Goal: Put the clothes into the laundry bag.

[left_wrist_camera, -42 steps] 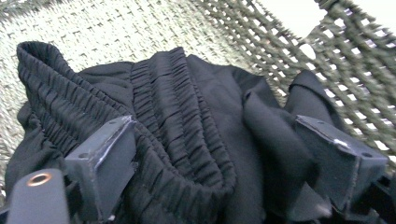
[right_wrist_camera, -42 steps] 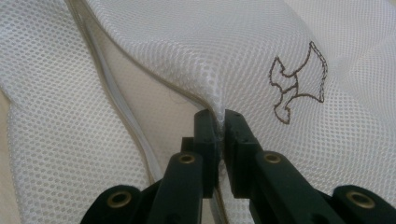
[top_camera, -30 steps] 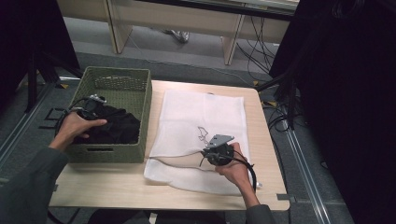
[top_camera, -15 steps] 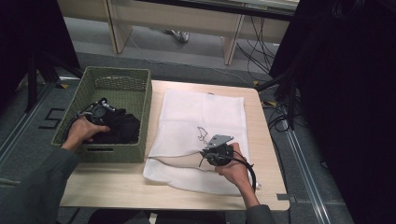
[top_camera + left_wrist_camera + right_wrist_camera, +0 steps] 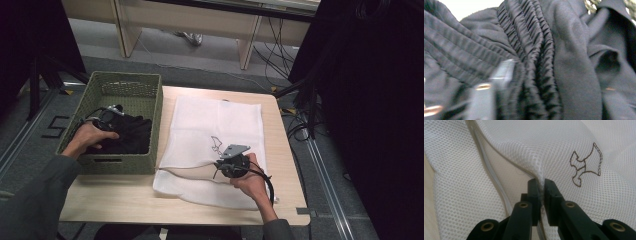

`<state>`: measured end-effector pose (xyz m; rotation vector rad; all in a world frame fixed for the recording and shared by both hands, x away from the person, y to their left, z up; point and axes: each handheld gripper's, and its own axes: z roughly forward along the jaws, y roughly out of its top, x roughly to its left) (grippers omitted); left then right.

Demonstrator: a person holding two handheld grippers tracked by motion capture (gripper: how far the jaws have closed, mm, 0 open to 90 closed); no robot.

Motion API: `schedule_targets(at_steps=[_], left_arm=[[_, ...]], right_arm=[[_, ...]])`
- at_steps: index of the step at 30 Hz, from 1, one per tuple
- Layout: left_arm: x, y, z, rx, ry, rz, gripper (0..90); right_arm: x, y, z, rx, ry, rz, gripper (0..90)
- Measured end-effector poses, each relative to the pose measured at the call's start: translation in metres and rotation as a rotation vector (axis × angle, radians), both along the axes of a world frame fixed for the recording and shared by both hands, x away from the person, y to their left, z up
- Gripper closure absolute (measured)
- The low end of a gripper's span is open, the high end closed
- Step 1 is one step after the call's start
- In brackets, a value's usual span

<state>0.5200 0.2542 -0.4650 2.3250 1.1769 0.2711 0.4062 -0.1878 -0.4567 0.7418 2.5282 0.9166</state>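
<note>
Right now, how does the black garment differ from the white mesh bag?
The black garment is dark, ribbed and bunched up inside the green basket; the white mesh bag is pale, netted and spread flat on the table. The bag bears a small outline emblem; the garment looks plain. Both are soft fabric.

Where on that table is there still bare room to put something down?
Bare wood shows along the near table edge, in front of the green basket and left of the white mesh bag. A narrow strip runs right of the bag to the table's right edge. The middle is crowded: the bag, pinched by the right claw, lies close beside the basket, which holds dark clothes.
</note>
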Motion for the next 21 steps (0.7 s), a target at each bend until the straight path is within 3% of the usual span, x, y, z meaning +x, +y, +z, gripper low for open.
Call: schedule_targets(at_steps=[2, 7, 9, 10, 12, 14, 16, 17, 19, 21], left_arm=[[-0.001, 0.0, -0.003, 0.055, 0.008, -0.014, 16.1], [-0.001, -0.004, -0.016, 0.132, 0.006, 0.001, 5.9], [-0.001, -0.008, -0.019, 0.152, 0.01, 0.002, 2.4], [0.0, -0.009, -0.021, 0.161, 0.013, 0.003, 0.5], [0.001, -0.012, -0.022, 0.174, 0.029, 0.004, 1.0], [0.0, -0.013, -0.019, 0.173, 0.03, 0.006, 6.7], [-0.002, -0.012, -0.016, 0.192, -0.004, 0.016, 24.7], [-0.002, -0.012, -0.016, 0.198, -0.002, 0.012, 31.4], [-0.002, -0.012, -0.014, 0.221, -0.012, 0.002, 43.9], [-0.002, -0.015, -0.013, 0.223, -0.015, 0.005, 50.4]], right_arm=[[0.001, 0.0, 0.001, 0.004, -0.004, 0.005, 84.8], [0.0, 0.0, 0.0, 0.006, -0.007, 0.005, 85.0], [0.0, 0.0, 0.002, -0.007, 0.013, 0.006, 85.0], [-0.001, 0.001, 0.0, 0.003, -0.005, -0.011, 85.0], [0.0, 0.0, 0.001, 0.0, -0.011, 0.006, 85.0], [0.0, 0.0, 0.002, -0.003, 0.006, 0.012, 85.0], [-0.002, 0.0, 0.001, 0.003, -0.002, -0.003, 85.0], [-0.001, 0.0, 0.002, 0.007, -0.006, 0.008, 85.0], [-0.002, 0.0, 0.004, 0.006, 0.016, -0.008, 85.0], [-0.003, 0.0, 0.003, 0.01, -0.008, -0.007, 84.9]])
